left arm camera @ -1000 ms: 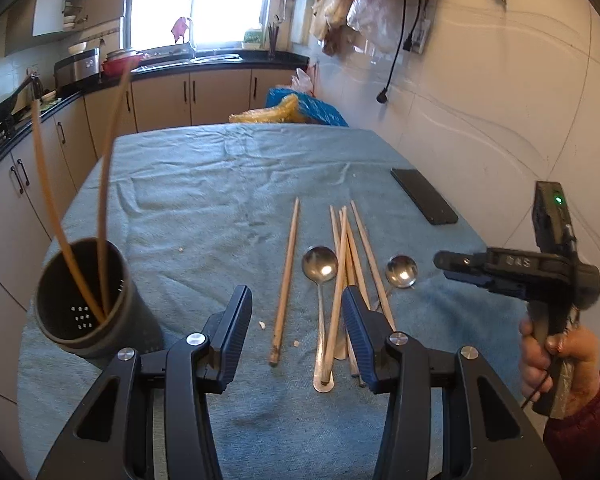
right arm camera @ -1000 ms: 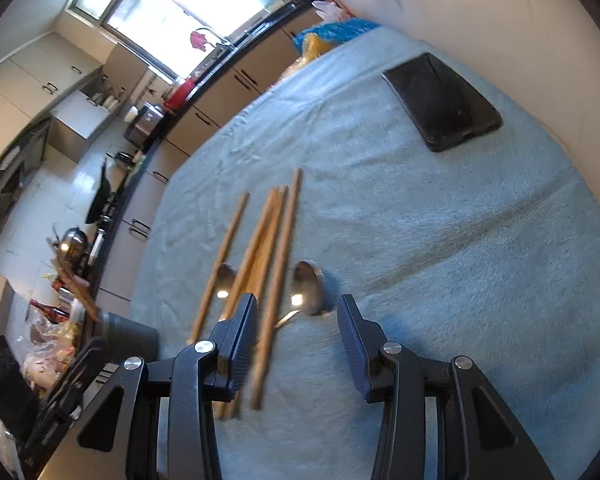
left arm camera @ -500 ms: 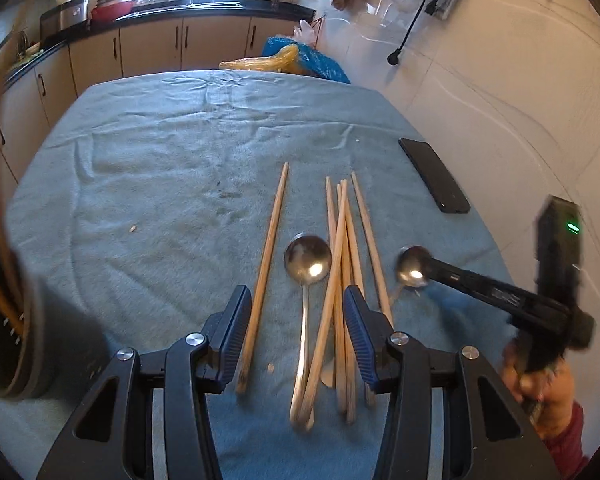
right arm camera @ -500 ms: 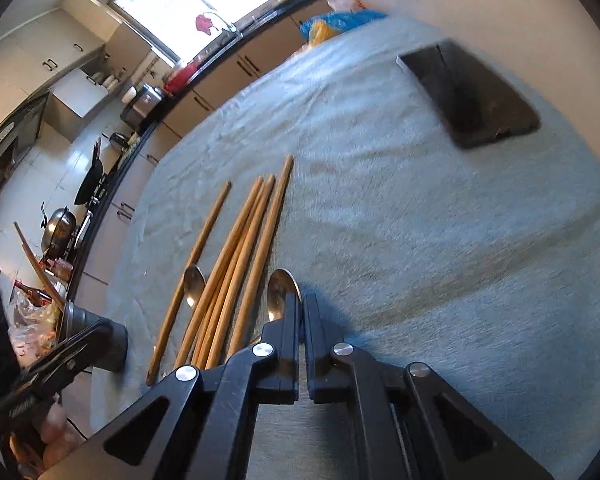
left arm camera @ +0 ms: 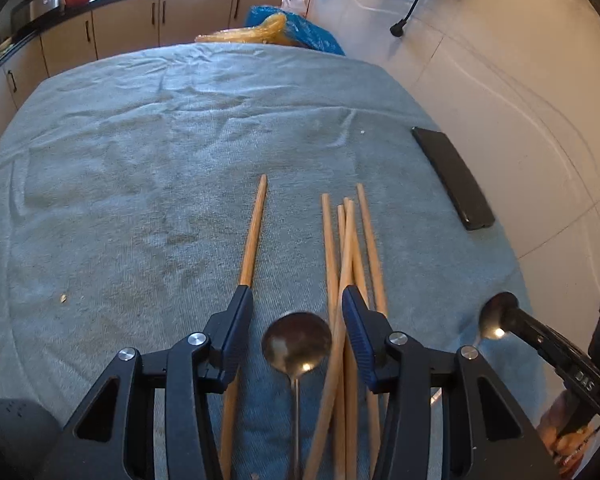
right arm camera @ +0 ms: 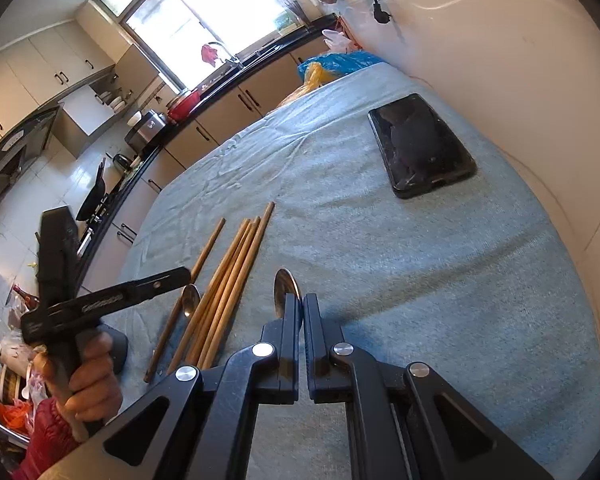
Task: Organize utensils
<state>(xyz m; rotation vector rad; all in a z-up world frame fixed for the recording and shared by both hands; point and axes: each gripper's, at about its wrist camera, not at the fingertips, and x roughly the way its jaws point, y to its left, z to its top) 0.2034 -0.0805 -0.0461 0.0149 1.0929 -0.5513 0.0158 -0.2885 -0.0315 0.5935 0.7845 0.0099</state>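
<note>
On the blue-grey cloth lie one wooden chopstick (left arm camera: 254, 232), a bundle of several chopsticks (left arm camera: 348, 248) and a steel spoon (left arm camera: 297, 340). My left gripper (left arm camera: 297, 292) hovers open low over them. The spoon's bowl lies between its fingers, untouched. My right gripper (right arm camera: 301, 300) is shut on the neck of a second spoon (right arm camera: 286, 286), whose bowl sticks out past the fingertips, tilted on edge. The left wrist view shows that spoon (left arm camera: 494, 316) at the right gripper's (left arm camera: 508, 316) tip. In the right wrist view the left gripper (right arm camera: 182, 273) is side-on, above the first spoon (right arm camera: 191, 300).
A black phone (right arm camera: 420, 148) lies near the table's right edge by the white wall. A dark grey holder (right arm camera: 118, 348) stands at the near left, mostly behind the person's hand (right arm camera: 88, 364). Kitchen cabinets run beyond the far edge.
The right gripper went from open to shut on the right-hand spoon. The left gripper moved right and down from beside the holder to over the chopsticks and spoon.
</note>
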